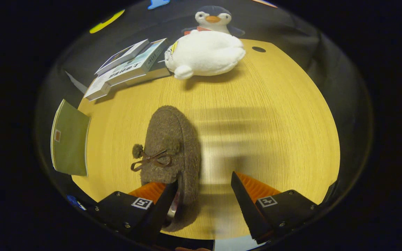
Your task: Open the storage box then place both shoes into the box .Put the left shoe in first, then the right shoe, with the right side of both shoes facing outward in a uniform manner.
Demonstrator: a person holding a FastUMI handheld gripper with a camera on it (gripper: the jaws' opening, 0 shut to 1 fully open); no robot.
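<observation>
Gripper (pixel 204 195) fingers stood wide apart and clamped on nothing, hanging low over the wooden tabletop (pixel 274 115) with the shoe's heel end at the inner face of the left finger; whether it touched could not be told. That tabletop was the largest thing, its broad right half bare, which left ample room to swing and lift on that side. Beyond the shoe, near the far edge, lay a white plush toy (pixel 204 55) with a penguin toy (pixel 212 17) just behind it, and a stack of books (pixel 131 66) beside them. A green booklet (pixel 69 137) overhung the left edge. The brown fuzzy shoe (pixel 173 146) lay toe away from the gripper, its small bow (pixel 152 160) and pompom on the upper. To do the grasp well, I judged the gripper should shift left until both fingers straddled the heel, then close on the sides rather than the soft collar, keeping clear of the near edge just under the fingers. A storage box could not be made out.
</observation>
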